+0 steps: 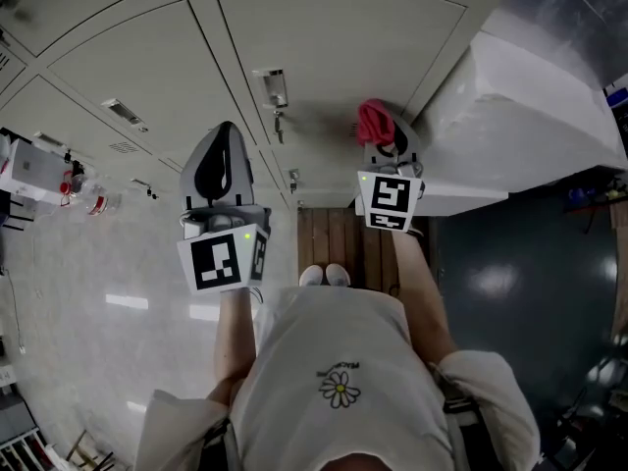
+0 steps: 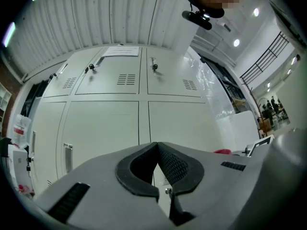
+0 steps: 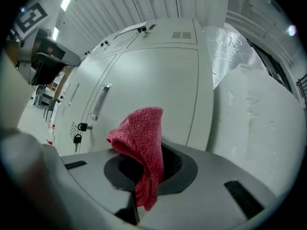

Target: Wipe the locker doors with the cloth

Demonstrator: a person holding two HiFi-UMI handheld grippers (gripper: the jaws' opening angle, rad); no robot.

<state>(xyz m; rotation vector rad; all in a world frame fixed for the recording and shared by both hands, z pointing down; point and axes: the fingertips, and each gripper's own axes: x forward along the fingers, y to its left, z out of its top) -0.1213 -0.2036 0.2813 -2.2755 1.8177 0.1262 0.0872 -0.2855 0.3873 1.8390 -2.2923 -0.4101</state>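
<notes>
Right gripper (image 3: 149,169): jaws clamped on red cloth (image 3: 141,133), aimed at locker doors (image 3: 153,85), ready to wipe.
Left gripper (image 2: 156,148): jaws together, empty.

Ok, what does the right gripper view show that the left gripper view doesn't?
Only the right gripper view: how the red cloth is held, pinched in the right claw with its end sticking up, and a marker cube at the top left. Only the left gripper view: the left claw shut on nothing, and a dark railing far right. Both: pale locker doors and a white wrapped bulk at the right; the left view catches just a red sliver of the cloth.
</notes>
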